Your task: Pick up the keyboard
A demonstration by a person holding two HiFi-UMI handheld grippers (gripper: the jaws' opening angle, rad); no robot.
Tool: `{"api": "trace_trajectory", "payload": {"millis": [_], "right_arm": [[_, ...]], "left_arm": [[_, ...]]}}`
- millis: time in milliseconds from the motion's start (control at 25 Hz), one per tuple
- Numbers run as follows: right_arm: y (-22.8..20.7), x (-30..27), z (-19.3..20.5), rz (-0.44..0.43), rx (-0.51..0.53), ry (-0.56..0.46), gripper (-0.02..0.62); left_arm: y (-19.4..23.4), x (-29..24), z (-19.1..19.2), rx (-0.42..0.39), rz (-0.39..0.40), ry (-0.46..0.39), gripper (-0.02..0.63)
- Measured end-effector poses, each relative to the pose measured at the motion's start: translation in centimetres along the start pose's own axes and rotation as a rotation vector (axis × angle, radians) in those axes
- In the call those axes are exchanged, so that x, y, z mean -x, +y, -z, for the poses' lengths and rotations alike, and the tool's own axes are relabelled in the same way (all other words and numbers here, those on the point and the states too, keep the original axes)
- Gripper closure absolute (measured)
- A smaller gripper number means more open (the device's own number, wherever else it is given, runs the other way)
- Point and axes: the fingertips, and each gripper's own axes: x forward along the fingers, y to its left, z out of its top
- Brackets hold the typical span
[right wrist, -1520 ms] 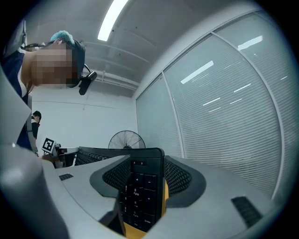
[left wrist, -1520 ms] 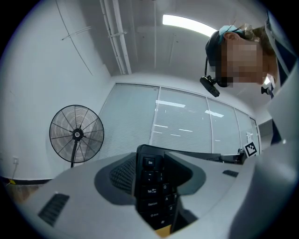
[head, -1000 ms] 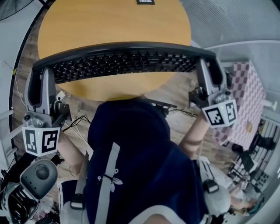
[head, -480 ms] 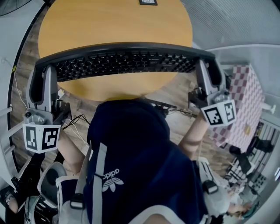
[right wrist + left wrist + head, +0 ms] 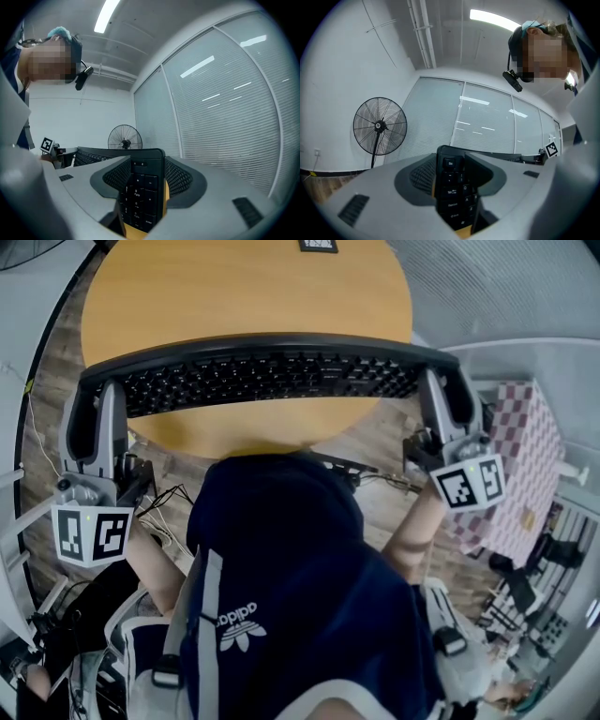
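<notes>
Left gripper and right gripper each clamp one end of the black keyboard. Its long axis runs between them, keys facing the head camera. Only the head view shows the round wooden table under it; the gripper views show a pedestal fan.

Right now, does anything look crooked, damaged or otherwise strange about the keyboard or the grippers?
Nothing stands out. The keyboard spans roughly level over the round table, the left gripper shut on its left end and the right gripper on its right end. No damage shows.
</notes>
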Motion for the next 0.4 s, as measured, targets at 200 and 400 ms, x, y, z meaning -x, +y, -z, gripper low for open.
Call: {"api": "trace_trajectory", "payload": {"millis": [200, 400], "right_arm": [[-0.03, -0.11, 0.03, -0.004, 0.004, 0.003, 0.374], [-0.24, 0.00, 0.11, -0.007, 0.014, 0.011, 0.374]], "left_arm": [[0.00, 0.12, 0.19, 0.005, -0.005, -0.002, 0.426], [-0.18, 0.06, 0.29, 0.006, -0.003, -0.005, 0.426]]}}
